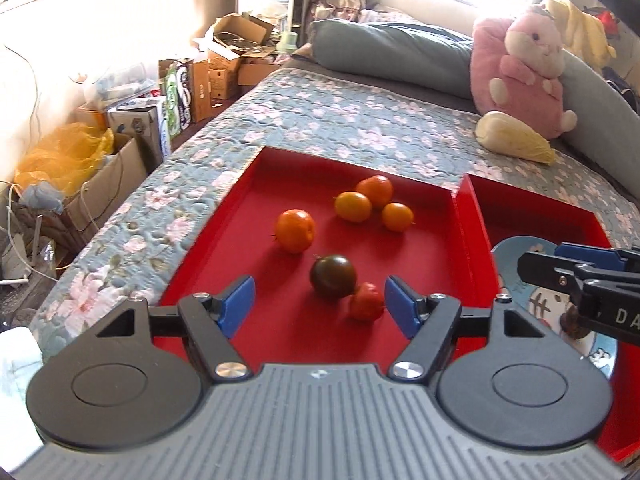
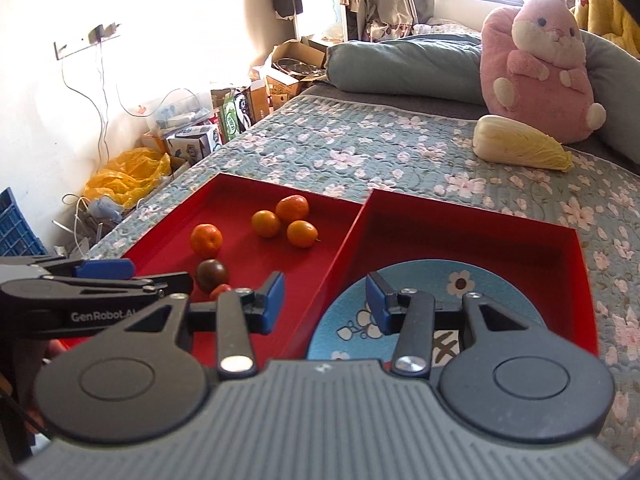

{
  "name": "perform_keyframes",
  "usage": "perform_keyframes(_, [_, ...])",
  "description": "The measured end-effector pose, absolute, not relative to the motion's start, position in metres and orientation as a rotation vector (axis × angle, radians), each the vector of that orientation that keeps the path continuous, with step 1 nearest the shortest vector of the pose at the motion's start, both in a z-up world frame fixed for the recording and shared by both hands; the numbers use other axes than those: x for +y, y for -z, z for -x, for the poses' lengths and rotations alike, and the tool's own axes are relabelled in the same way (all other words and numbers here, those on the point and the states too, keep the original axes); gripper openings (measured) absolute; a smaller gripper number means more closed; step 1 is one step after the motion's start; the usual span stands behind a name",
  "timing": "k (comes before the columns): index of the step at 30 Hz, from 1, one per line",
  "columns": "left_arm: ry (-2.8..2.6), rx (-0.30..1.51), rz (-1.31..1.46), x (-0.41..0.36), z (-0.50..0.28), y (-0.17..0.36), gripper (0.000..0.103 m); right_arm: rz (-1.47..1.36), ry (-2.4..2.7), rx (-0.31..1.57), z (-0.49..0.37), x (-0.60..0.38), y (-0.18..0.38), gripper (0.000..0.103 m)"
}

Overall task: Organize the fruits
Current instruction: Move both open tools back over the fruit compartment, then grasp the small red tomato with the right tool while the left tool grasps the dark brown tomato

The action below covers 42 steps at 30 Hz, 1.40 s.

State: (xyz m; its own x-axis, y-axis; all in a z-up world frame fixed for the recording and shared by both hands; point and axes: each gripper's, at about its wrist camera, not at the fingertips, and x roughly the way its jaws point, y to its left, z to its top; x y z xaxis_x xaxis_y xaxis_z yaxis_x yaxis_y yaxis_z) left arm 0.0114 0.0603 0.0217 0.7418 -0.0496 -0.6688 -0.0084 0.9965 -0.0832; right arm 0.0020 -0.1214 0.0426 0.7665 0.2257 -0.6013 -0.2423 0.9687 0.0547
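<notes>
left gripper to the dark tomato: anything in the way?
Nothing visible. The left gripper is open, with the dark tomato straight ahead between its fingers. A small red tomato touches the dark one on its right, near the right finger, and might get nudged.

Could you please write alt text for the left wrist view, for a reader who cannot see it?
The open left gripper hovers over a red tray on a floral bed, near a dark tomato and a small red one. Four orange fruits lie farther back; the right gripper is above a blue plate.
</notes>
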Motion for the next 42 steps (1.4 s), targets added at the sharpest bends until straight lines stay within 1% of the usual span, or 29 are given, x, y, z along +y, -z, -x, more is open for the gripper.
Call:
perform_keyframes(4, [-0.097, 0.778, 0.075, 0.081, -0.013, -0.012, 0.077, 0.065, -0.310, 0.644, -0.003, -0.101, -0.040, 0.048])
perform_keyframes(9, [-0.195, 0.802, 0.185, 0.104, -0.016, -0.008, 0.078, 0.151, -0.393, 0.670, -0.006, -0.071, -0.031, 0.048])
perform_keyframes(14, [-0.172, 0.793, 0.156, 0.094, -0.018, -0.010, 0.079, 0.269, -0.459, 0.735, -0.012, -0.041, -0.010, 0.047])
perform_keyframes(19, [-0.170, 0.797, 0.147, 0.089, -0.021, -0.009, 0.079, 0.326, -0.477, 0.776, -0.026, -0.025, 0.007, 0.046])
perform_keyframes(26, [-0.156, 0.815, 0.136, 0.084, -0.030, -0.003, 0.079, 0.319, -0.474, 0.825, -0.050, -0.022, 0.022, 0.046])
perform_keyframes(27, [-0.150, 0.817, 0.135, 0.083, -0.032, -0.002, 0.079, 0.313, -0.479, 0.832, -0.052, -0.022, 0.024, 0.044])
perform_keyframes(28, [-0.145, 0.817, 0.133, 0.082, -0.033, -0.001, 0.079, 0.308, -0.483, 0.841, -0.054, -0.022, 0.026, 0.036])
perform_keyframes(29, [-0.142, 0.815, 0.130, 0.080, -0.034, -0.001, 0.079, 0.300, -0.486, 0.848, -0.055, -0.023, 0.027, 0.034])
perform_keyframes(36, [-0.116, 0.813, 0.106, 0.072, -0.043, 0.002, 0.079, 0.243, -0.486, 0.838, -0.052, -0.036, 0.023, 0.034])
perform_keyframes(42, [-0.090, 0.828, 0.094, 0.068, -0.052, 0.007, 0.079, 0.186, -0.496, 0.795, -0.029, -0.053, 0.006, 0.034])
